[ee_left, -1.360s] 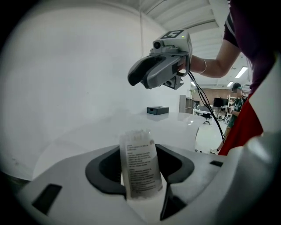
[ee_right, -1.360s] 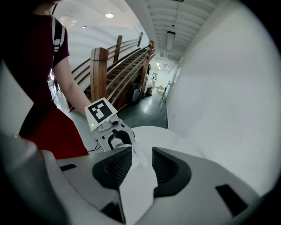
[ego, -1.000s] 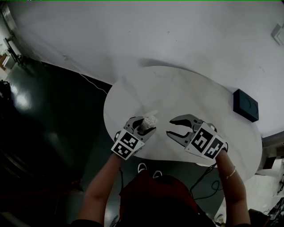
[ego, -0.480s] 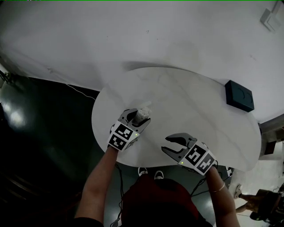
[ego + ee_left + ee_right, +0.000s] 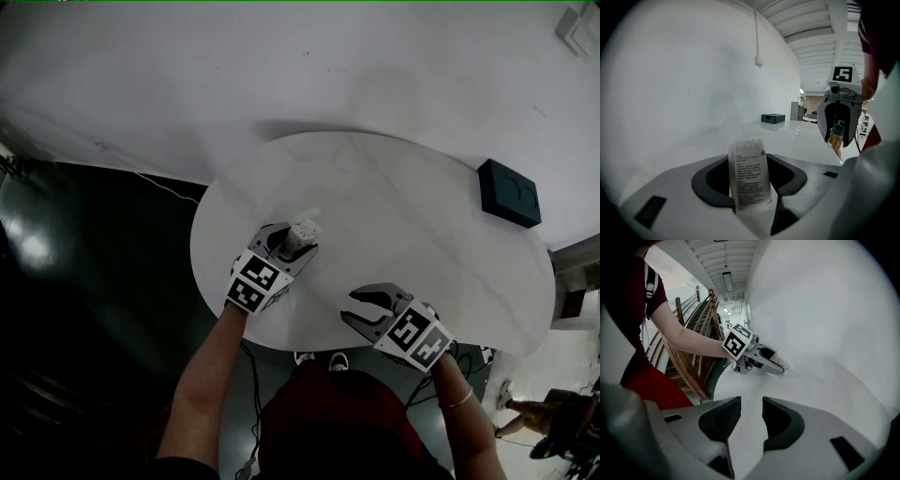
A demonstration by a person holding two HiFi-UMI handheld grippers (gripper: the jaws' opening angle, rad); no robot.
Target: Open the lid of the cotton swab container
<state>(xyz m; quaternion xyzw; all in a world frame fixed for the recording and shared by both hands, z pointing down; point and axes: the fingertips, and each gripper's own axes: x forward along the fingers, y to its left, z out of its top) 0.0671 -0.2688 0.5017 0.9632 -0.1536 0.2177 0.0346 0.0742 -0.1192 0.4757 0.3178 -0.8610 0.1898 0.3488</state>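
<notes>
The cotton swab container (image 5: 301,233) is a small clear tub with a printed label (image 5: 749,177), standing upright on the white round table (image 5: 412,216). My left gripper (image 5: 294,240) is shut on it, its dark pads against the tub's two sides. Bumpy white swab tips show at its top (image 5: 747,144), and a pale flap (image 5: 310,215) sticks out beyond it. My right gripper (image 5: 351,309) hovers near the table's front edge, apart from the tub, open with nothing between its pads (image 5: 751,414). The right gripper view shows the left gripper (image 5: 761,358) and the tub (image 5: 784,364) from the side.
A flat black box (image 5: 509,192) lies at the table's far right edge, also seen in the left gripper view (image 5: 773,118). Dark floor lies left of the table, with a thin cable (image 5: 169,184). A wooden stair railing (image 5: 691,376) stands behind the left arm.
My right gripper has drawn back from beside the container toward the table's front edge. The left gripper keeps its hold on the container in the same place.
</notes>
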